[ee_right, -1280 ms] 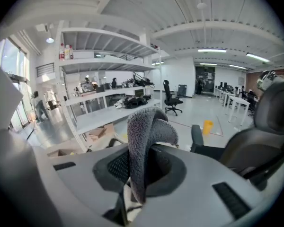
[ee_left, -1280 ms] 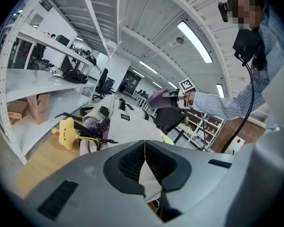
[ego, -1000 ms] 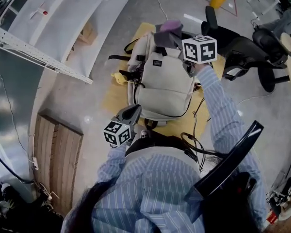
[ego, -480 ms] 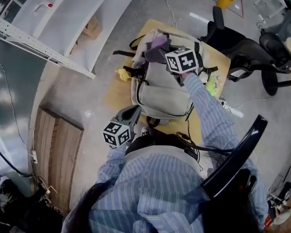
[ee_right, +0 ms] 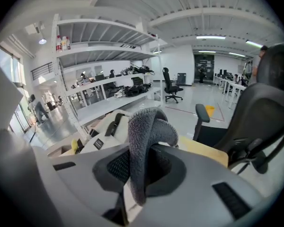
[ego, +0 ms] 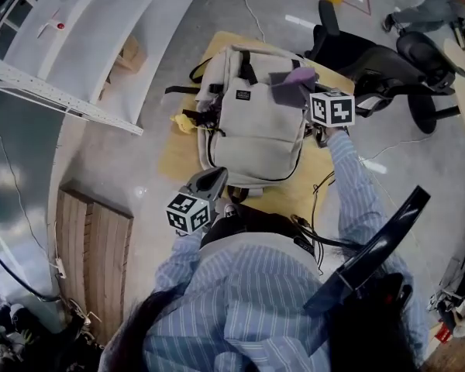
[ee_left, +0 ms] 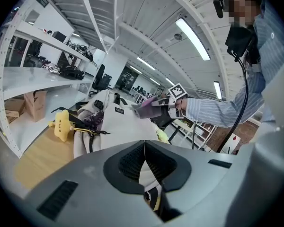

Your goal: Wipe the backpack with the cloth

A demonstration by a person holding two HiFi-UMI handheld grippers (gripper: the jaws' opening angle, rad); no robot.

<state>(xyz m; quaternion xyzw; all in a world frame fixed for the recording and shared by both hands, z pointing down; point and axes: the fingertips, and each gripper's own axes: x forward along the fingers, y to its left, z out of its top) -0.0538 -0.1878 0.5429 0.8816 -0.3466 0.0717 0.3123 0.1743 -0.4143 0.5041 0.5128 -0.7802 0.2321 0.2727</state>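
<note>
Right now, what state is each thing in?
backpack: lying flat on the wooden table, front up.
cloth: pinched in the right gripper, over the backpack's top corner.
right gripper: shut on the cloth.
left gripper: jaws together, by the backpack's bottom edge.

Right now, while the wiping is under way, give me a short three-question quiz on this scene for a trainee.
1. True or false: the cloth lies loose on the backpack, with nothing holding it.
2. Pick one. The backpack rests on: A, a wooden tabletop; B, a black office chair; C, a white shelf.
3. Fill the gap: the plush toy beside the backpack is coloured ____.

Key:
1. False. The right gripper has the cloth clamped between its jaws.
2. A.
3. Yellow.
</note>
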